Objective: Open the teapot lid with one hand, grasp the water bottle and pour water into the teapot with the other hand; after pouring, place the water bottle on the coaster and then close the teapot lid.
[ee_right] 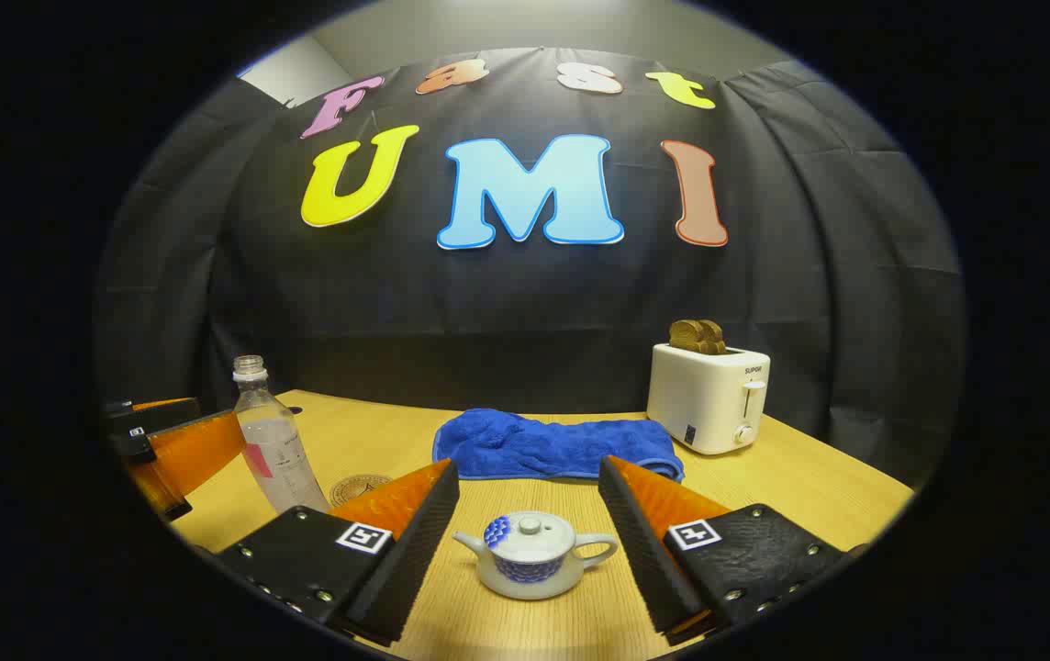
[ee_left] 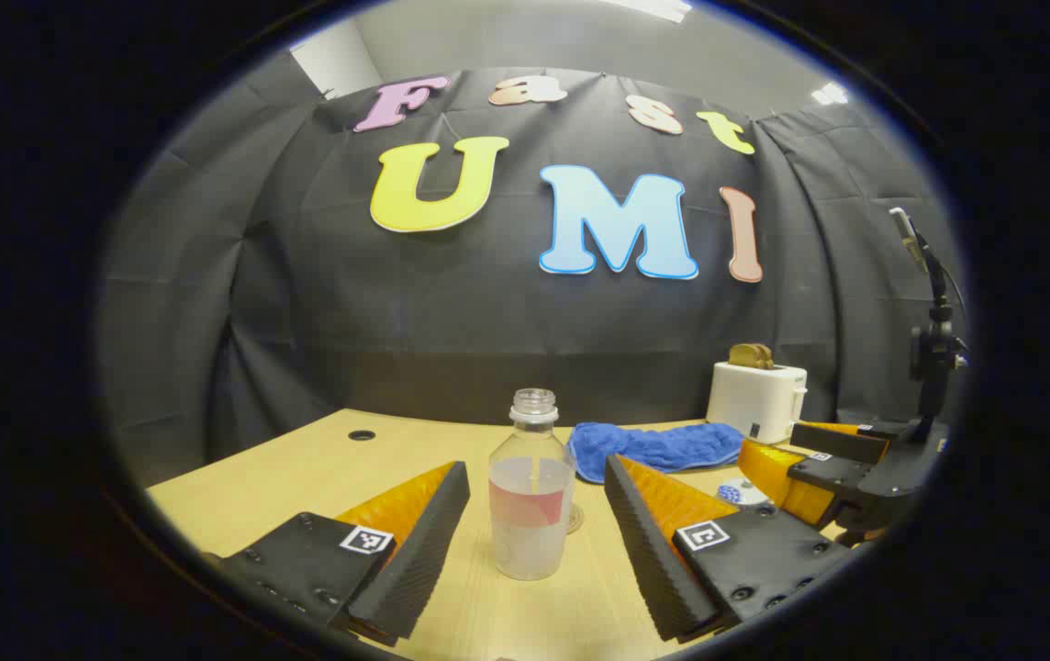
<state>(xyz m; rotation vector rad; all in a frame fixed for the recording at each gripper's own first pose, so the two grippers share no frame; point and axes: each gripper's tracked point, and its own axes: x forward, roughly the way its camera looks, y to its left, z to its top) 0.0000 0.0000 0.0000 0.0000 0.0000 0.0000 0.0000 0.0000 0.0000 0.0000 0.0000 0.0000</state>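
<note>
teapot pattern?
Small white ceramic teapot with blue scale-like pattern on lid and body; clearest in right gripper view.

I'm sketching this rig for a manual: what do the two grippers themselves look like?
Each has two wedge-shaped fingers with ribbed inner faces, mounted on black blocks studded with screws. Each block carries a small white square tag with a black pattern. This goes for the left gripper and the right gripper alike. No cables or sleeves are visible.

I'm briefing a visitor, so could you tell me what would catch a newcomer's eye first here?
Probably the uncapped water bottle, upright on the wooden table between the left gripper's open fingers. Next, the small lidded teapot ahead of the open right gripper, with a blue towel and white toaster behind.
</note>
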